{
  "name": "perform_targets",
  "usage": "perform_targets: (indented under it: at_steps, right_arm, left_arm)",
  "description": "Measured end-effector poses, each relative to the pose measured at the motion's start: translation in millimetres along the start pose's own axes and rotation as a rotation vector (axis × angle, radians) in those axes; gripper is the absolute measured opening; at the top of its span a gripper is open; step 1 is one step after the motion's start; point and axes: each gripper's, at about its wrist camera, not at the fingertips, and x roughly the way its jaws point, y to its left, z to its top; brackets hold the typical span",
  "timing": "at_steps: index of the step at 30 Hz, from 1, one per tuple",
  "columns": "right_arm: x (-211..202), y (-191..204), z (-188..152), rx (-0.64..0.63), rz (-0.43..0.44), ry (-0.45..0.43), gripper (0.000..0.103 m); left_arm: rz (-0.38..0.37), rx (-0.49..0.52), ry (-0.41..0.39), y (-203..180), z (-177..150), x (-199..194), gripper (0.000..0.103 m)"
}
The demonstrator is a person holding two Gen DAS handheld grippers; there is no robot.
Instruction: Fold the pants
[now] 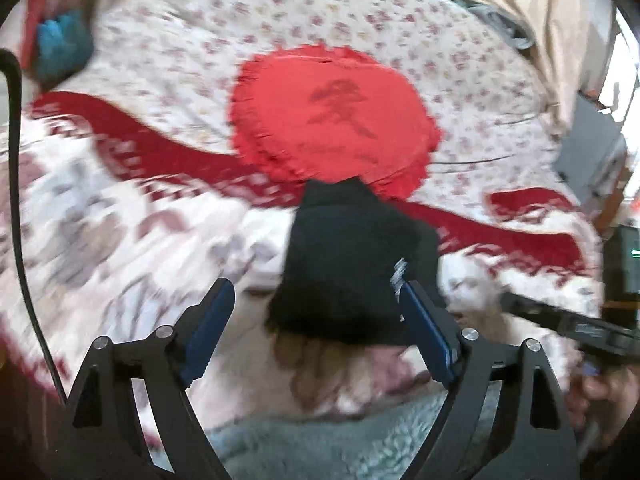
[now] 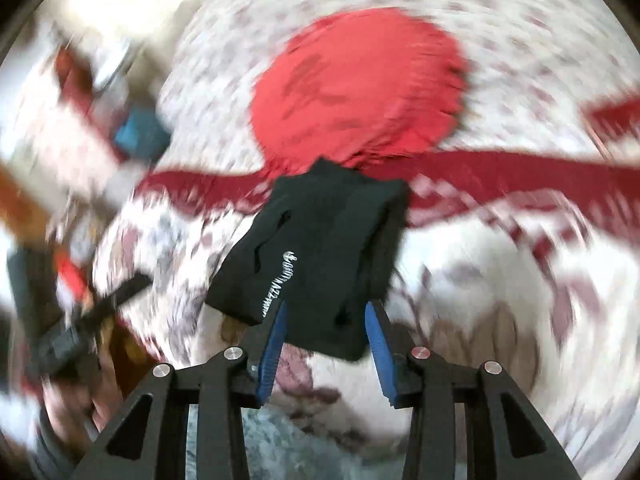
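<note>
The black pants (image 1: pixel 352 264) lie folded into a compact bundle on the patterned bedspread (image 1: pixel 132 216), just below a round red patch. In the right wrist view the pants (image 2: pixel 320 248) show white lettering along one edge. My left gripper (image 1: pixel 316 300) is open, its blue pads either side of the bundle's near end, above it. My right gripper (image 2: pixel 326 316) is open too, its fingertips straddling the bundle's near edge. Neither holds the cloth. Both views are motion-blurred.
The round red patch (image 1: pixel 332 116) with a dark print lies beyond the pants. A blue object (image 1: pixel 60 48) sits at the far left. A grey fleecy blanket (image 1: pixel 320 444) lies at the near edge. The other gripper (image 1: pixel 576 324) shows at the right.
</note>
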Motion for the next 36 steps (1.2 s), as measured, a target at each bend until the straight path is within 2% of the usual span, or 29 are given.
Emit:
perform_targets:
  at_steps: [1, 3, 6, 10, 13, 17, 20, 27, 36]
  right_arm:
    - [-6, -1, -12, 0.044, -0.018, -0.016, 0.039]
    - [-23, -3, -22, 0.14, 0.002, -0.03, 0.039]
    - [-59, 8, -27, 0.124, 0.035, -0.104, 0.04]
    - [-71, 23, -33, 0.072, 0.035, -0.106, 0.04]
    - [-58, 20, -35, 0.053, 0.094, -0.107, 0.04]
    - [-27, 4, -44, 0.071, 0.054, -0.045, 0.04]
    - [-10, -17, -49, 0.136, 0.067, -0.008, 0.04]
    - [-13, -39, -49, 0.22, 0.126, -0.032, 0.04]
    - [-6, -40, -46, 0.212, 0.102, -0.021, 0.04]
  left_arm:
    - [0.046, 0.012, -0.015, -6, -12, 1, 0.085]
    - [0.085, 0.042, -0.014, -12, -31, 7, 0.085]
    - [0.108, 0.079, 0.041, -17, -50, 25, 0.085]
    - [0.119, 0.047, 0.066, -4, -56, 33, 0.085]
    - [0.126, 0.014, 0.077, 5, -54, 37, 0.085]
    - [0.128, -0.011, 0.098, 9, -54, 41, 0.085]
    - [0.134, -0.001, 0.107, 6, -54, 44, 0.085]
    - [0.15, 0.01, 0.129, 3, -53, 50, 0.085]
    - [0.166, 0.016, 0.133, 3, -52, 52, 0.085]
